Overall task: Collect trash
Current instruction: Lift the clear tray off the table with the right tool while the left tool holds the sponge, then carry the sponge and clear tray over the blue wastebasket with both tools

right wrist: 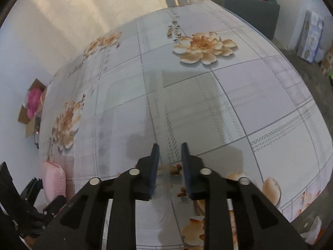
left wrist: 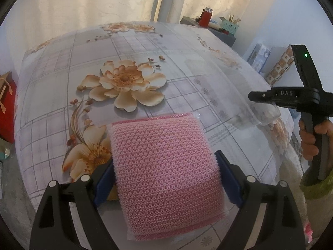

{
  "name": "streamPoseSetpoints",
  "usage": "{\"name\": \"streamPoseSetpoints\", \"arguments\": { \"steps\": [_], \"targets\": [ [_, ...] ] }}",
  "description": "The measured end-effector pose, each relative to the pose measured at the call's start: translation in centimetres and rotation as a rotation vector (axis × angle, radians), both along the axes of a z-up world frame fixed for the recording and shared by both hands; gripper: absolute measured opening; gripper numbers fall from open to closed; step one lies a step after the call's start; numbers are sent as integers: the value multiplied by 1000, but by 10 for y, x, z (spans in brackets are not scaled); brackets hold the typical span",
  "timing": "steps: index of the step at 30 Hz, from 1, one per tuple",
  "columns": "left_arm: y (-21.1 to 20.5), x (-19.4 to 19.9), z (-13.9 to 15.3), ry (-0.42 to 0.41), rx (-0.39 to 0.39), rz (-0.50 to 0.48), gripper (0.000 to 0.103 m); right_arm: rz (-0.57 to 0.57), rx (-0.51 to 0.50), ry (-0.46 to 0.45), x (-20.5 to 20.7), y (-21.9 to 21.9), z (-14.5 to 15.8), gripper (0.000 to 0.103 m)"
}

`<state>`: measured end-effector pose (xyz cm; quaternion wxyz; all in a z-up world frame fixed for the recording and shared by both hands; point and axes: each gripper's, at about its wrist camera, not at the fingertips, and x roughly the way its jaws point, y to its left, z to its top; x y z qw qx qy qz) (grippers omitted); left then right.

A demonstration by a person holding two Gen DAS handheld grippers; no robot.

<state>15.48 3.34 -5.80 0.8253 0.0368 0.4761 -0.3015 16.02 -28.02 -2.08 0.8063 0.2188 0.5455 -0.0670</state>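
Note:
My left gripper is shut on a pink mesh sponge in a clear wrapper, held just above the flowered tablecloth; the sponge also shows at the left of the right wrist view. My right gripper is shut on a clear plastic sheet or bag that spreads forward over the table. In the left wrist view the right gripper is at the right edge, with the clear plastic hanging from its fingers.
A grey cabinet with a red flask and a cup of sticks stands behind the table. Boxes lean by the right wall. A cardboard box holding something pink sits on the floor at the left.

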Motion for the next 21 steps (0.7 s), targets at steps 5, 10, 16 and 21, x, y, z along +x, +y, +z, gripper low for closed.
{"name": "streamPoseSetpoints", "arguments": {
  "steps": [5,10,16,21],
  "targets": [
    [-4,0,-2,-28,70,-3,86,-27,88,-20,-9,-5,-7,3],
    [-1,-2,-4,-57,91,43,82,-24,65,-60,-25,0,-2,3],
    [5,-6,9,-62,69,101,81,-46,65,-129,-52,-9,17,3],
    [-5,-10,30,-99,50,94,81,-74,67,-186,-73,-16,29,3]
  ]
}}
